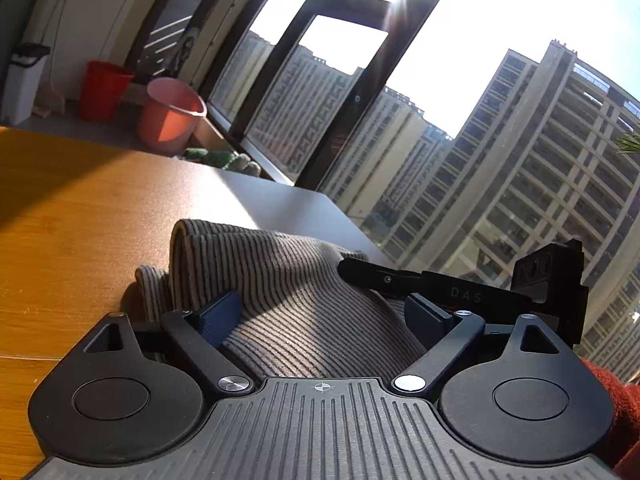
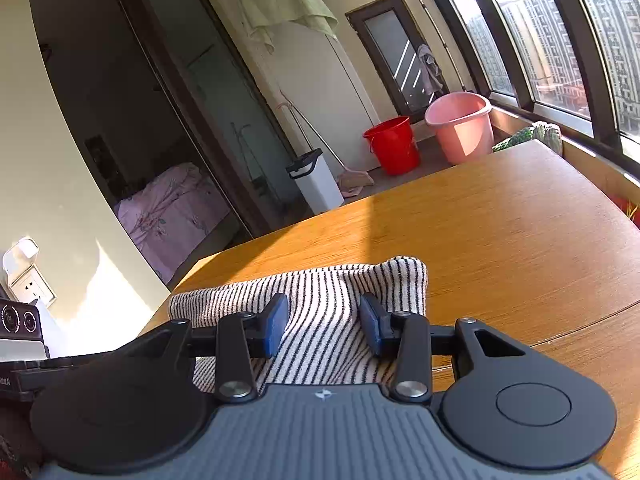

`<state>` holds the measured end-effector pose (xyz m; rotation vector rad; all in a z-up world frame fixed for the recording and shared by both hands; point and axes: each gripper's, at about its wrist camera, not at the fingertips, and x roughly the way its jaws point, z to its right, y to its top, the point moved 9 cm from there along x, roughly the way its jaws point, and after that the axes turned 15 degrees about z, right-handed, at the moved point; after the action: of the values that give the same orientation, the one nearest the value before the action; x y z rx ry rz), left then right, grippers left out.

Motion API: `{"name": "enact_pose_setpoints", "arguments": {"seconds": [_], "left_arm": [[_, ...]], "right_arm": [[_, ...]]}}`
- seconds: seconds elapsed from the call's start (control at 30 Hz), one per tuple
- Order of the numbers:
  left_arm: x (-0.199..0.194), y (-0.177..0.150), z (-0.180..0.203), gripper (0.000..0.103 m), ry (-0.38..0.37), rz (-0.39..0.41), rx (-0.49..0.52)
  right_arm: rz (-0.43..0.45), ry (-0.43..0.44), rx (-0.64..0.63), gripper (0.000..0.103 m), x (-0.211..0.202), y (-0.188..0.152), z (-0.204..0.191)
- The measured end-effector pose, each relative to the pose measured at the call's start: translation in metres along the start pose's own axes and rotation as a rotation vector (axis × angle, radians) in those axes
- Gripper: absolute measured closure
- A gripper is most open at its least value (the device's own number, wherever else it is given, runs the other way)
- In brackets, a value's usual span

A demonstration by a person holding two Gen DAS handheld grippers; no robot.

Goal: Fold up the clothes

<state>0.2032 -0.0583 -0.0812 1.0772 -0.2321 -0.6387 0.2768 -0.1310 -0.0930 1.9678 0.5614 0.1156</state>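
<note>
A black-and-white striped garment (image 1: 296,296) lies bunched and folded on the wooden table (image 1: 80,216). My left gripper (image 1: 324,312) is open, its blue pads (image 1: 218,316) wide apart with the cloth lying between them. My right gripper (image 2: 324,320) is also open, pads (image 2: 276,324) either side of the same striped garment (image 2: 320,300), not pinching it. The right gripper's body (image 1: 460,292) reaches in over the cloth in the left wrist view.
A pink bucket (image 2: 460,128) and a red bucket (image 2: 394,144) stand on the floor beyond the table (image 2: 500,216). Large windows (image 1: 440,80) run along the table's far side. A red cloth (image 1: 624,408) lies at the lower right. A doorway opens to a bedroom (image 2: 168,208).
</note>
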Motion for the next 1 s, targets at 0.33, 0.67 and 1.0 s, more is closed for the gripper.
{"name": "enact_pose_setpoints", "arguments": {"seconds": [0.33,0.67,1.0], "left_arm": [[-0.003,-0.005,0.002,0.003,-0.083,0.013,-0.006],[0.000,-0.007,0.010,0.001,-0.062,-0.004,0.046],[-0.002,0.042,0.041,0.001,-0.011,-0.071,0.318]], "right_arm": [[0.084,-0.182,-0.093,0.054,0.006,-0.007,-0.020],[0.076,-0.188,-0.099,0.053,0.003,-0.009,-0.021],[0.047,-0.156,-0.163,0.049,-0.003,-0.009,-0.026]]}}
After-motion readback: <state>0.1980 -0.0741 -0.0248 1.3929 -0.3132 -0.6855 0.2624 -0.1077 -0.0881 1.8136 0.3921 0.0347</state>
